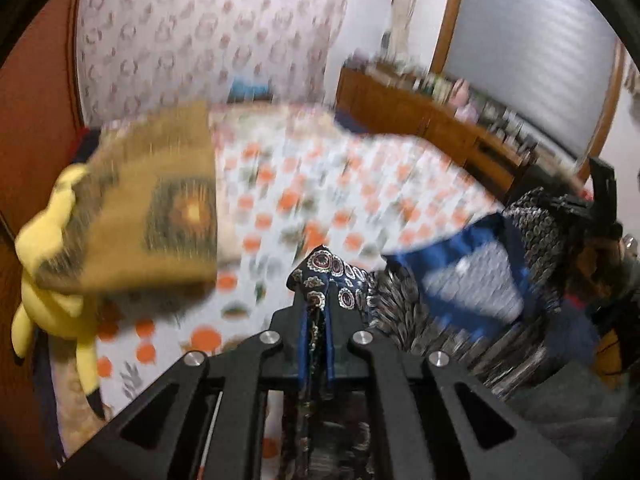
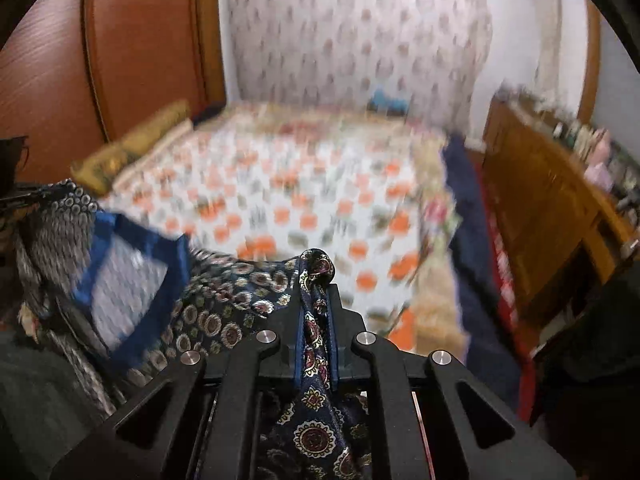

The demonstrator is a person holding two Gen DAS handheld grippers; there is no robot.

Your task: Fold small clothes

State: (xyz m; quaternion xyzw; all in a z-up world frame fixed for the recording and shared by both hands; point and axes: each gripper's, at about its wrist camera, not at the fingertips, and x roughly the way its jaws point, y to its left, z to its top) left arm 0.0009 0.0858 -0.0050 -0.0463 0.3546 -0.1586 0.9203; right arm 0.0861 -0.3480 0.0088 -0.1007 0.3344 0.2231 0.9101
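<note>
A dark blue garment point(image 1: 348, 280) printed with round red and cream medallions hangs between both grippers above the bed. My left gripper point(image 1: 318, 312) is shut on one bunched edge of it, the cloth pinched between the blue pads. My right gripper point(image 2: 316, 300) is shut on another edge of the same garment point(image 2: 224, 312), which spreads away to the left. A blue-bordered patch with a pale patterned centre point(image 1: 472, 280) shows on the cloth in both views point(image 2: 128, 276). The other gripper appears at the right edge of the left wrist view point(image 1: 600, 196).
The bed's white sheet with orange and green print point(image 2: 304, 200) lies below. A mustard pillow point(image 1: 148, 208) and a yellow plush toy point(image 1: 52, 272) sit at its left side. A wooden dresser point(image 2: 552, 208) with bottles stands to the right, a wooden headboard point(image 2: 140, 52) to the left.
</note>
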